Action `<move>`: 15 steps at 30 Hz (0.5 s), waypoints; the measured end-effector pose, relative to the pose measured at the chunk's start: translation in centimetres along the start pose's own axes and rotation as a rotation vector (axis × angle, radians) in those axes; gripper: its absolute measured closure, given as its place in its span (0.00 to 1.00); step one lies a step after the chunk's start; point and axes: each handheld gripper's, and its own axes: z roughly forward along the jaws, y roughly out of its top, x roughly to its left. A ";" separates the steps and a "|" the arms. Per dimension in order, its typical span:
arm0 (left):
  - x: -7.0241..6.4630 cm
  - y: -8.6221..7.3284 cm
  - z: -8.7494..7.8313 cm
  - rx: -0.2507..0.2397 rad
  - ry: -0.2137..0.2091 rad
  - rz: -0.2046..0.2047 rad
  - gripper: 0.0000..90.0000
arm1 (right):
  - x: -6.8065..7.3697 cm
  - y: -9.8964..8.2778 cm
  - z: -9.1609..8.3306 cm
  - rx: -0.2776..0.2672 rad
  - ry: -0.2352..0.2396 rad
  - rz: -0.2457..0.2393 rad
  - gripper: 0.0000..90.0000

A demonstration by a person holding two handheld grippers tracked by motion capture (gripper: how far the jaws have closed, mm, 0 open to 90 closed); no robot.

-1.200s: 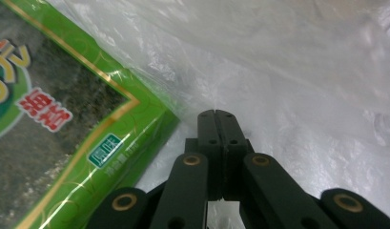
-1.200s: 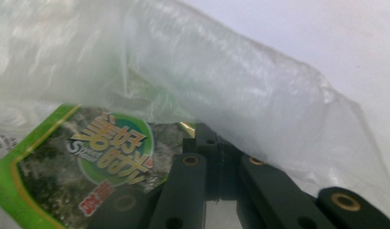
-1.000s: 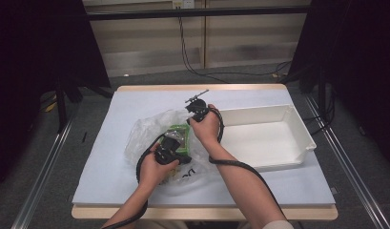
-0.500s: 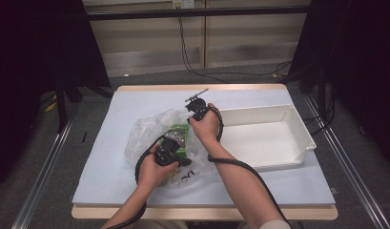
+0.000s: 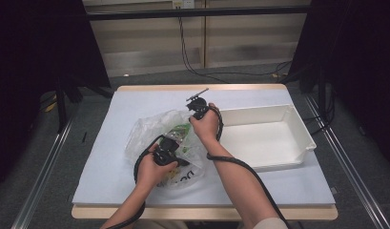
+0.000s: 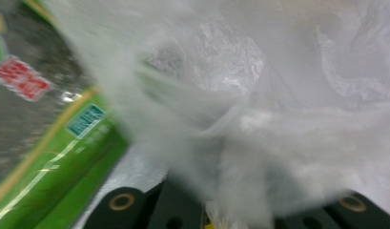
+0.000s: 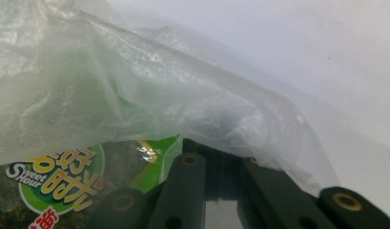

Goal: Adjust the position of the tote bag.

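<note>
**Two hand-held grippers at a clear plastic bag with a green packet inside**

A thin, crinkled, see-through plastic bag (image 5: 157, 131) lay on the left half of the white bench (image 5: 116, 176), just beside a white rectangular plastic tray (image 5: 297, 136) with smooth raised walls. Inside the bag was a glossy green snack packet (image 5: 180, 133) with printed yellow letters and a red label. In the right gripper view the film (image 7: 135, 95) looked wrinkled and shiny, and the packet (image 7: 59, 179) lay under it.

The left hand-held gripper (image 5: 166, 155) was low at the near side of the bag. In the left gripper view a bunch of blurred white film (image 6: 240, 157) stood between its black jaws, which had just been opening a little; whether the pads pressed on the film I cannot tell. The right hand-held gripper (image 5: 198, 106) was at the far edge of the bag, its jaws closed together and reaching under the film; if they pinched it was not clear.

Compared with one second before, both hands stayed almost in the same place, and the bag and the tray had not moved.
</note>
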 end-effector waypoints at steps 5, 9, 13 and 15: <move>0.3 0.7 -2.4 -0.031 0.044 0.007 0.79 | 0.2 -0.1 -0.7 -0.025 0.029 -0.002 0.99; 1.1 1.1 -4.1 -0.061 0.080 -0.019 0.75 | 0.7 -0.2 -1.3 -0.039 0.043 -0.007 0.98; 2.4 1.5 -5.4 -0.076 0.125 -0.051 0.75 | 1.2 -0.3 -1.9 -0.061 0.060 -0.013 0.96; 3.0 1.6 -5.9 -0.078 0.132 -0.060 0.75 | 1.5 -0.3 -2.3 -0.065 0.064 -0.016 0.95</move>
